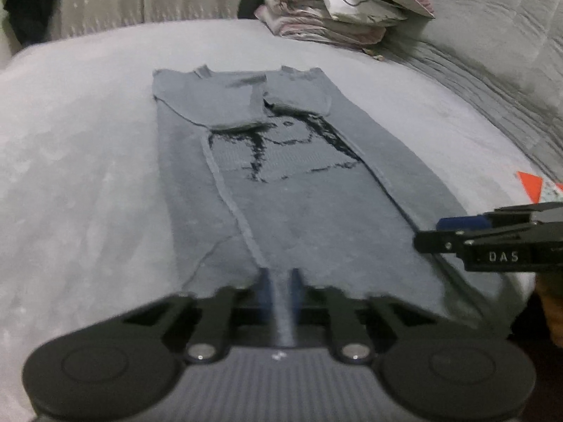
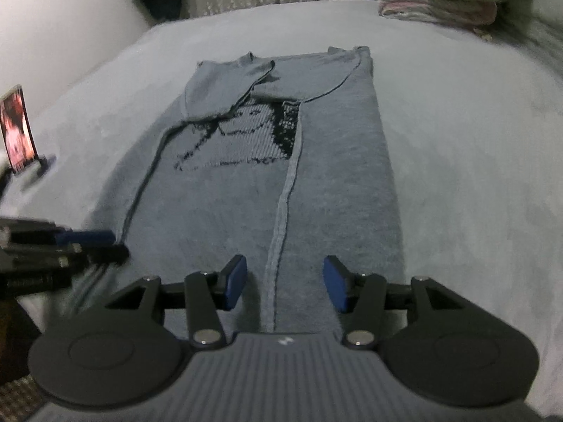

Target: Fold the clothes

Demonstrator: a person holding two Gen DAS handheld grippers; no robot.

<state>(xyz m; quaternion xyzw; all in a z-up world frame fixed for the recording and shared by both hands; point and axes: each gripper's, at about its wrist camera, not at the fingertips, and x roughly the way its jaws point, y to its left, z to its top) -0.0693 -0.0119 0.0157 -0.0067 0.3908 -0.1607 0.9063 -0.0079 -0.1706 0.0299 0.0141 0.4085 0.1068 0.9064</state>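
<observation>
Looking along the left gripper [image 1: 281, 281], we count one grey knitted sweater with a black woven figure on its chest [image 1: 281, 183], lying flat and lengthwise on a pale grey bedspread [image 1: 77, 161]. Both its side panels and both sleeves are folded inward over the middle, so the garment forms one long strip with its collar at the far end and its hem at our end. The left gripper's two blue-padded fingers [image 1: 264, 283] are pressed together on a ridge of the sweater's hem, which rises between them. From the right edge one second tool enters, the right gripper [image 1: 443, 232], black with a blue pad, bearing the white letters "DAS"; it hovers just over the sweater's near right corner. At the far end of the bed we see one stack of folded pink-and-white bedding [image 1: 337, 7], and to the right one grey quilted cover [image 1: 499, 56]. One orange triangle [image 1: 531, 186] shows at the right edge.

Through the right wrist camera we find the same single sweater [image 2: 334, 183]. The right gripper [image 2: 285, 281] stands spread, its two blue pads [image 2: 235, 283] apart on either side of the raised seam near the hem, pinching nothing. The left gripper [image 2: 105, 242] comes in from the left, blurred, at the hem's near left corner. One upright phone with a reddish screen [image 2: 17, 126] stands on the bed at the left. The bedding stack [image 2: 436, 3] sits at the top right.
</observation>
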